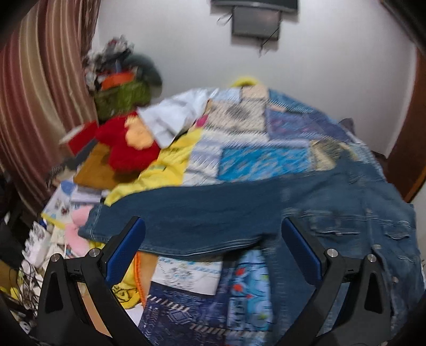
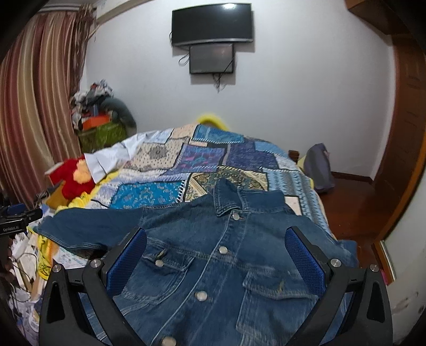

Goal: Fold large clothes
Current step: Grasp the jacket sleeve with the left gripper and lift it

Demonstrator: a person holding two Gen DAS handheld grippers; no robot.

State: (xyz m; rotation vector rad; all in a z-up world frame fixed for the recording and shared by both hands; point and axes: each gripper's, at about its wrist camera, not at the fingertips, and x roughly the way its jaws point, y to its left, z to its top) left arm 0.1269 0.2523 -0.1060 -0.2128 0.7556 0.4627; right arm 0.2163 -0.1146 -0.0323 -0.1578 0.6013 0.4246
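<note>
A blue denim jacket (image 2: 213,260) lies front-up and buttoned on the patchwork bed, collar away from me. Its left sleeve (image 1: 191,215) stretches out flat to the left. My left gripper (image 1: 213,234) is open, hovering just above that sleeve near the cuff end, holding nothing. My right gripper (image 2: 215,250) is open over the jacket's chest, its blue pads (image 2: 303,260) straddling the two chest pockets. The jacket's hem is hidden below the right wrist view.
The patchwork quilt (image 2: 202,157) covers the bed. A red plush toy (image 1: 125,143), yellow cloth (image 1: 170,159), white garment (image 2: 106,157) and clutter lie along the left edge. Striped curtain (image 2: 32,106) at left; TV (image 2: 213,24) on the far wall; wooden floor (image 2: 346,197) right.
</note>
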